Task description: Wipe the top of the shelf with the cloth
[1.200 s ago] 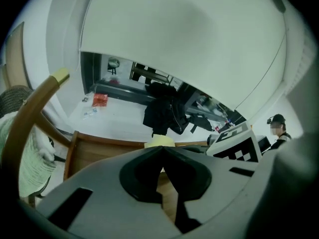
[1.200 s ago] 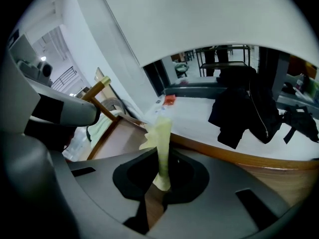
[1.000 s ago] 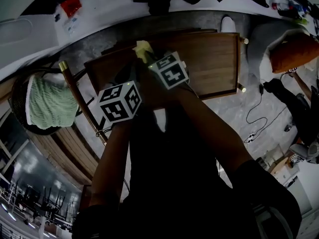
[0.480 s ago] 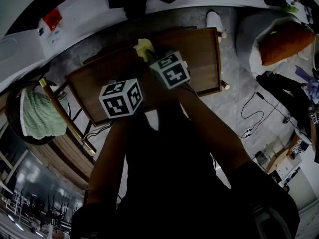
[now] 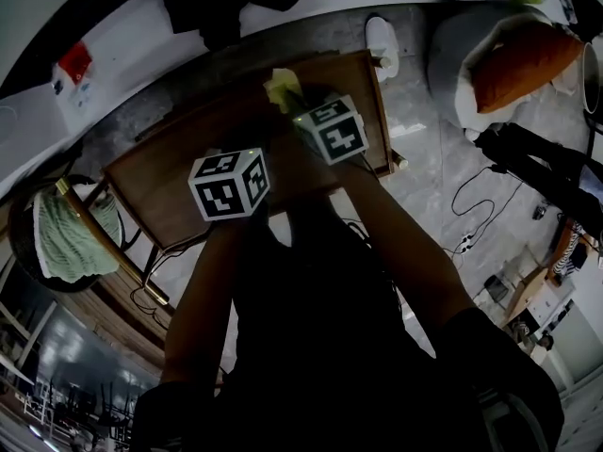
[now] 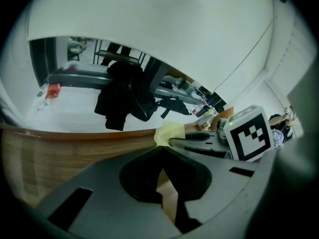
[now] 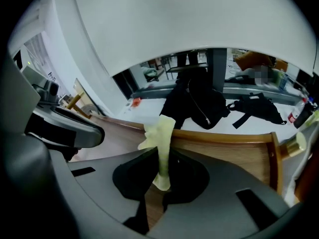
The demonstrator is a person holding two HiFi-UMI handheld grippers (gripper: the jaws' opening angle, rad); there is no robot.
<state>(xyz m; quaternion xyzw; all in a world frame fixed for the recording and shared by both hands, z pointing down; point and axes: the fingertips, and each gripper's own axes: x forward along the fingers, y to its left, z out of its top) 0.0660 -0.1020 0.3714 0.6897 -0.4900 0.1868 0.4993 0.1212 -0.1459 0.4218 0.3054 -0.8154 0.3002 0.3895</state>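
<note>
A pale yellow cloth (image 7: 159, 133) is pinched between the jaws of the right gripper (image 7: 163, 151). It is thin, soft stuff, squeezed into a narrow upright strip where the jaws press on it. Past their tips it flares into a crumpled, ragged fold. In the head view this fold is seen jutting out beyond the right gripper's marker cube, near the far edge of the shelf (image 5: 170, 182). Whether the cloth rests on the wood cannot be told.

The jaws of the left gripper (image 6: 162, 148) are pressed together at their tips, with nothing held between them. Only a wedge of wood is seen through the gap lower down. Both grippers are made of smooth grey plastic, with broad curved jaws and dark hollows behind the tips. They are held close side by side above the shelf.

The shelf top is a flat rectangular board of warm brown wood with a fine straight grain. It is bounded by a raised rim of lighter wood. A brass-coloured round knob (image 7: 294, 144) is seen at one corner.

A crumpled black garment (image 6: 124, 96) with a zip is spread on the white ground beyond the shelf. An orange cushion (image 5: 523, 55) is set on a rounded grey seat. A green knitted fabric (image 5: 71, 238) is draped in a dark round frame to the left.
</note>
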